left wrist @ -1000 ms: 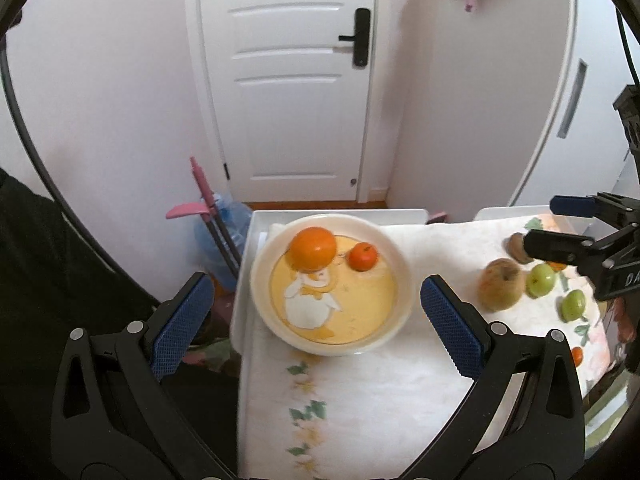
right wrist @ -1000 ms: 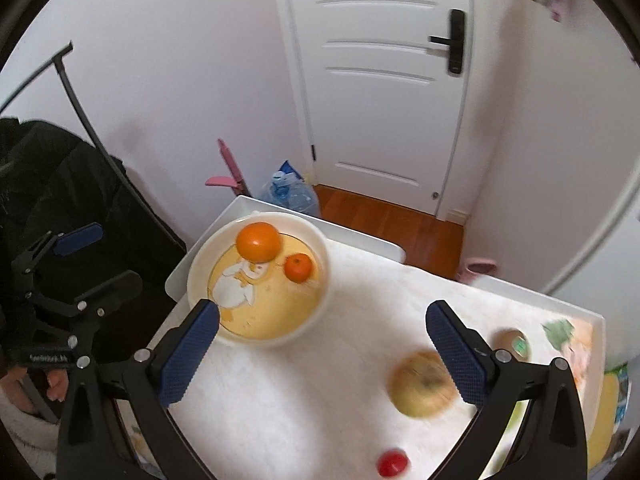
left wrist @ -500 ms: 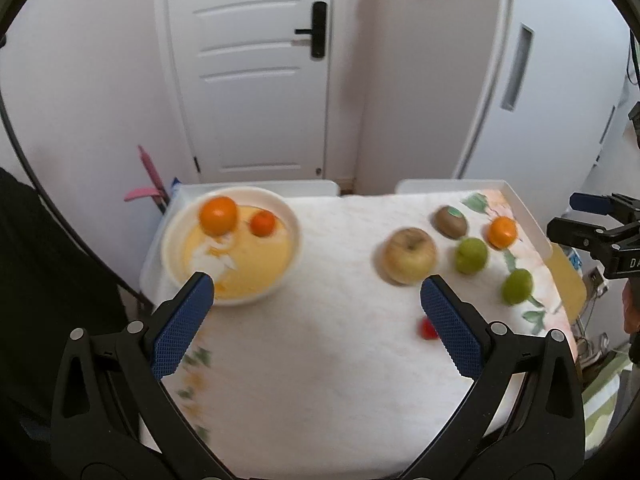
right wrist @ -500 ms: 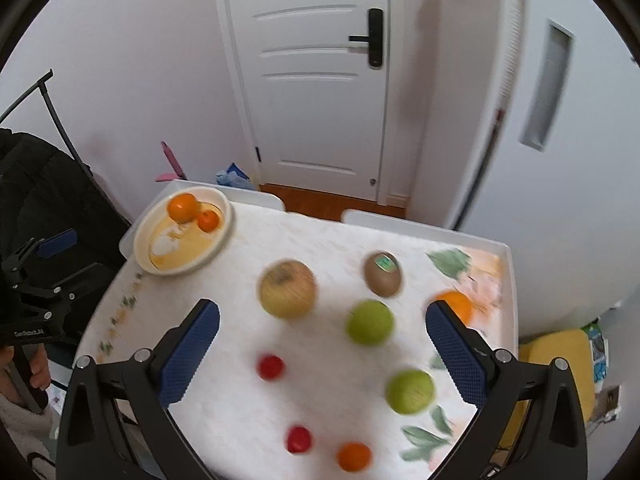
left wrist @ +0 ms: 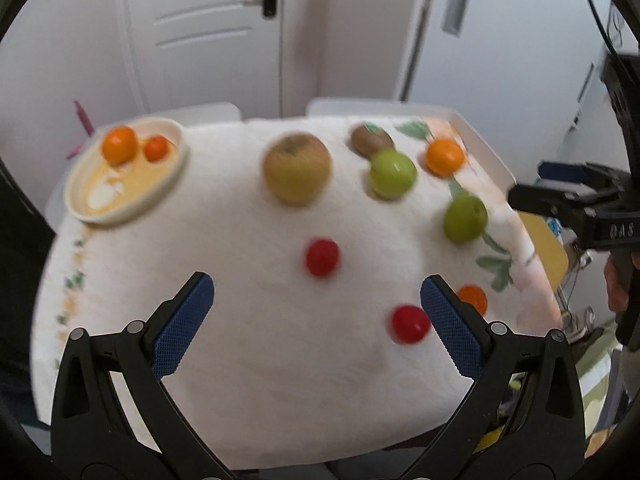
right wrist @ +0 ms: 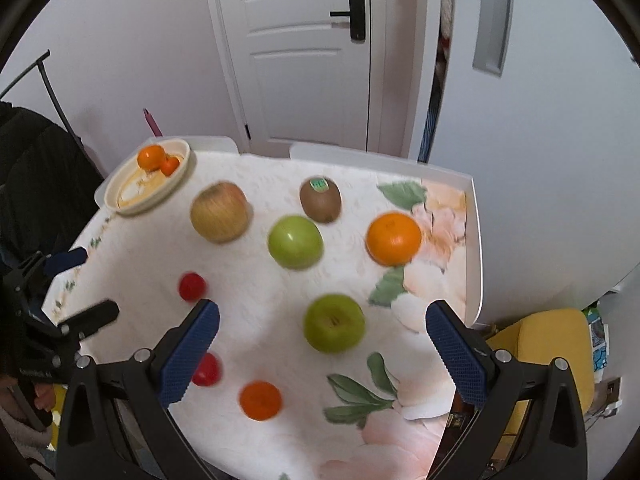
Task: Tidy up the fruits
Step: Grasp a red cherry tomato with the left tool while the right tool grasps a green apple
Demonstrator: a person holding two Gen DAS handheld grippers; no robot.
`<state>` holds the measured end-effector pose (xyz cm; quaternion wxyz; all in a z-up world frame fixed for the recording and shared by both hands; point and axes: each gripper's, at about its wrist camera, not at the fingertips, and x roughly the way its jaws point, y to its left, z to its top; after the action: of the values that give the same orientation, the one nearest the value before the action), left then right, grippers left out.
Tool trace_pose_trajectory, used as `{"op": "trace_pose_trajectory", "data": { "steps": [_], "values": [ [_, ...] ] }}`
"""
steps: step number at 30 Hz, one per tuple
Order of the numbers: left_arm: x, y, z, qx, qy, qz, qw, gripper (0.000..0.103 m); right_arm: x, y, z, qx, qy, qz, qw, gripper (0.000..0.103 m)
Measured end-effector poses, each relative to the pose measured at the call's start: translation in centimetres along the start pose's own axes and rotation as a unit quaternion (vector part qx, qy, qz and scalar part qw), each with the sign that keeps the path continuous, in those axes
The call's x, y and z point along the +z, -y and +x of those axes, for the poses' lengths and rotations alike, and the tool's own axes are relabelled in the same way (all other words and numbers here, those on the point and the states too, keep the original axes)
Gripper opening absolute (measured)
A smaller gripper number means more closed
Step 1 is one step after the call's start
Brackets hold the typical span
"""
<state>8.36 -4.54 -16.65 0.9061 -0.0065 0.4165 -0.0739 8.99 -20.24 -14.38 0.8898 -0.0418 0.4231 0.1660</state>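
A cream bowl (left wrist: pixel 78 200) (right wrist: pixel 120 204) at the table's far left holds a big orange (left wrist: pixel 119 146) and a small one (left wrist: pixel 157 149). Loose on the white cloth lie a yellowish apple (left wrist: pixel 297 168) (right wrist: pixel 219 213), a kiwi (right wrist: pixel 321 199), two green apples (right wrist: pixel 295 242) (right wrist: pixel 334 323), a large orange (right wrist: pixel 394 238), a small orange (right wrist: pixel 261 400) and two red fruits (left wrist: pixel 322 257) (left wrist: pixel 409 324). My left gripper (left wrist: pixel 316 324) is open above the cloth's near side. My right gripper (right wrist: pixel 322 350) is open just above the nearer green apple.
The table (right wrist: pixel 476 248) has a raised white rim at its far and right sides. A white door (right wrist: pixel 304 52) and walls stand behind it. A yellow stool (right wrist: pixel 548 344) sits low at the right. A dark garment (right wrist: pixel 36 184) hangs at the left.
Both grippers have swung right and pulled back from the bowl. The loose fruits have come into both views, and the bowl now sits far left.
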Motion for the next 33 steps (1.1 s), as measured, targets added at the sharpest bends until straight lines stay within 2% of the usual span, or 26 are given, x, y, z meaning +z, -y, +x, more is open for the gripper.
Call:
{"op": "trace_pose_trajectory", "data": {
  "steps": [7, 10, 12, 18, 25, 26, 33],
  "values": [
    [-3.0, 3.0, 2.7, -0.024, -0.019, 0.026, 0.9992, 0.103, -2.6, 1.9, 2.8, 0.011, -0.011, 0.011, 1.0, 0.103],
    [-3.7, 4.0, 3.8, -0.029, -0.024, 0.039, 0.9986, 0.096, -3.4, 2.3, 4.0, 0.014, -0.018, 0.011, 1.0, 0.103],
    [-4.1, 4.6, 4.4, -0.03, -0.027, 0.046, 0.9981, 0.085, -3.7, 2.4, 4.5, 0.017, -0.019, 0.011, 1.0, 0.103],
    [-4.7, 5.6, 5.4, -0.033, -0.027, 0.06, 0.9973, 0.066, -4.2, 2.7, 5.7, 0.026, -0.024, 0.008, 0.999, 0.103],
    [-4.8, 6.1, 5.3, -0.031, -0.025, 0.081, 0.996, 0.044, -4.1, 2.5, 6.7, 0.036, -0.03, 0.0, 0.999, 0.098],
    [-4.8, 6.1, 5.3, -0.032, -0.025, 0.081, 0.9959, 0.04, -4.1, 2.4, 6.9, 0.037, -0.031, 0.0, 0.999, 0.094],
    [-4.5, 5.7, 5.5, -0.029, -0.028, 0.074, 0.9964, 0.039, -3.6, 1.9, 7.8, 0.041, -0.038, -0.007, 0.998, 0.08]
  ]
}}
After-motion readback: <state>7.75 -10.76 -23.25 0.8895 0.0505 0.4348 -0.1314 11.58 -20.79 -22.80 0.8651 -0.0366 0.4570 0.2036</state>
